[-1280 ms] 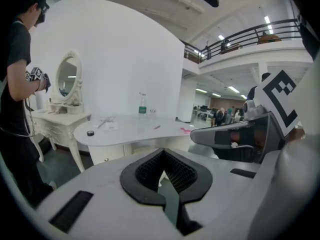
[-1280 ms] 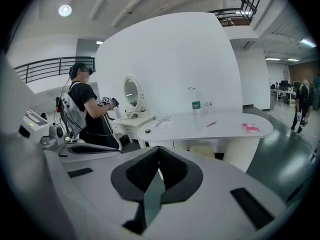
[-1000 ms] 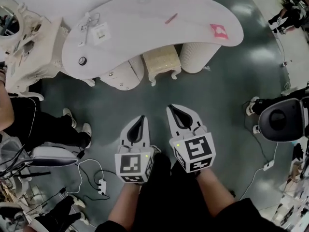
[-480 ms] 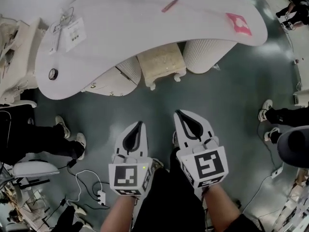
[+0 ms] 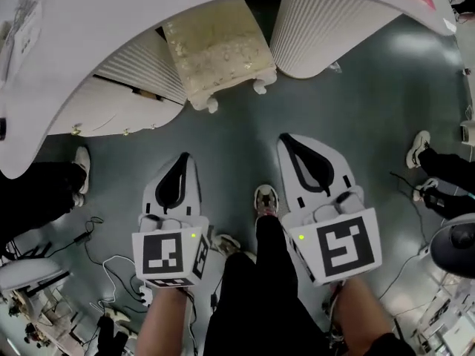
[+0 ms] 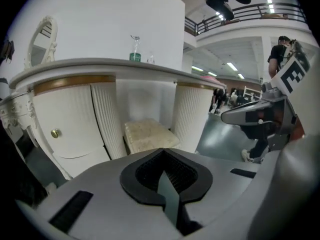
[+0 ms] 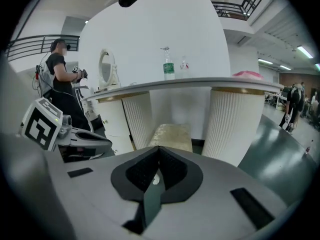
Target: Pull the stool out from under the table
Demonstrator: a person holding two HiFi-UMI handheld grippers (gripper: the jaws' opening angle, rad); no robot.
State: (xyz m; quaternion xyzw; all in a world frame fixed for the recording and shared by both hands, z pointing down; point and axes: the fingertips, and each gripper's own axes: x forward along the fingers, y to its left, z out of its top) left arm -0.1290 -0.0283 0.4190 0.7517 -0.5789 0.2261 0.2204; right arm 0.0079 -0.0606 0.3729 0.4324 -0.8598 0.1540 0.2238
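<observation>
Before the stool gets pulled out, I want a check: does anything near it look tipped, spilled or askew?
Nothing stands out. The stool stands upright on the floor, partly tucked under the table.

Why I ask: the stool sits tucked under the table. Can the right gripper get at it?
Probably yes. Only bare floor lies between the right gripper and the stool, whose front pokes out between the pedestals. The jaws are shut, though.
</observation>
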